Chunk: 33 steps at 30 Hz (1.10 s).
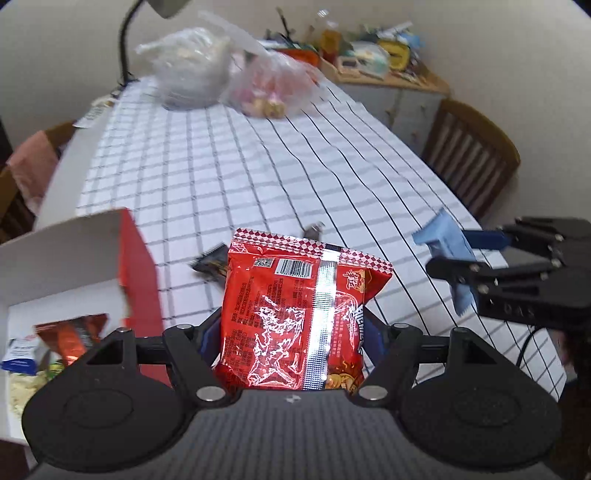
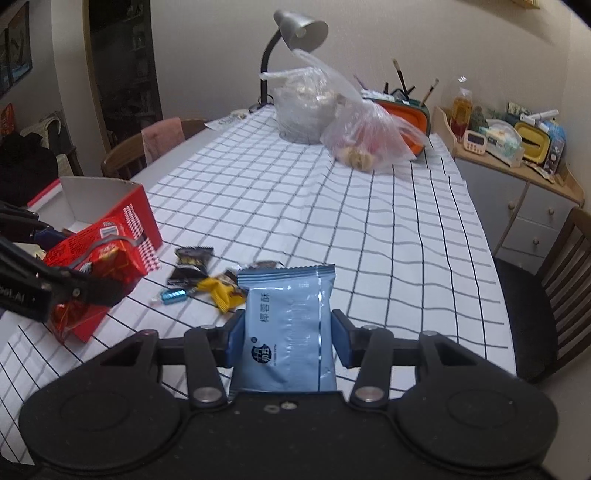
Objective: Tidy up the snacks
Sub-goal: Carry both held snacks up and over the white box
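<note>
My left gripper is shut on a red snack packet and holds it above the table, just right of the open red box. The box holds other snacks. My right gripper is shut on a light blue snack packet, held upright above the table's near edge. In the left wrist view the right gripper shows at the right with the blue packet. In the right wrist view the left gripper with the red packet is by the red box.
Loose snacks lie on the checked tablecloth: a black packet, a yellow wrapper, a small blue candy. Two plastic bags and a desk lamp stand at the far end. Wooden chairs flank the table.
</note>
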{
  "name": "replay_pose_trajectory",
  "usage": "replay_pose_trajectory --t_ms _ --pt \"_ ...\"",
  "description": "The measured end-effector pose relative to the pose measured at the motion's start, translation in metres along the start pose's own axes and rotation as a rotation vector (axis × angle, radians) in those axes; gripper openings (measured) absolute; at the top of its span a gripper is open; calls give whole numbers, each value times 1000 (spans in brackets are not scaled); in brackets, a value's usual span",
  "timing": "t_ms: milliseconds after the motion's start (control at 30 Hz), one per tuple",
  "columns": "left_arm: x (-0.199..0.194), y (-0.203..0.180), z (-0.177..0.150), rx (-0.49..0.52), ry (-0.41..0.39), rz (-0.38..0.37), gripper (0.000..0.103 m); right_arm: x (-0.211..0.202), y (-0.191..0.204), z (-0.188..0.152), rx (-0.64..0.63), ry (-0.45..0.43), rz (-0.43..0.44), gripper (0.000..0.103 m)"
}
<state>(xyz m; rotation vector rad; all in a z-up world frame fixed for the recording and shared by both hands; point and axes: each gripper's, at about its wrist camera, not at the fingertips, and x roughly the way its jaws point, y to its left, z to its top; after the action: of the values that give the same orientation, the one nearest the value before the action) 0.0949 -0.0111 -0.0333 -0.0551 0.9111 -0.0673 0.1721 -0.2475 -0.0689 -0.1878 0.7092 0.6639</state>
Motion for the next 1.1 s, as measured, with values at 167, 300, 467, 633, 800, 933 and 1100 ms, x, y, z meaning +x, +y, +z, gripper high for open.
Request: replay_pose_trajectory --t_ms 167,300,467,633,800,933,1100 --pt "-22 24 1 -39 -40 45 73 -10 26 15 -31 -39 16 46" --pt "-35 47 -1 -71 -60 81 73 -12 48 26 -48 -59 32 46" --pt "-52 81 -7 -120 -82 133 73 -8 77 40 -68 -76 56 46" --pt "-69 115 -14 -158 -102 183 73 -1 111 53 -88 -92 86 46" --pt "-82 148 -22 -184 -117 236 73 13 142 65 -106 -93 112 46" --pt "-89 174 -30 -207 -120 274 73 26 163 71 -114 -79 125 46" --pt "-89 208 -38 -230 -103 323 73 40 190 78 -131 -61 142 46"
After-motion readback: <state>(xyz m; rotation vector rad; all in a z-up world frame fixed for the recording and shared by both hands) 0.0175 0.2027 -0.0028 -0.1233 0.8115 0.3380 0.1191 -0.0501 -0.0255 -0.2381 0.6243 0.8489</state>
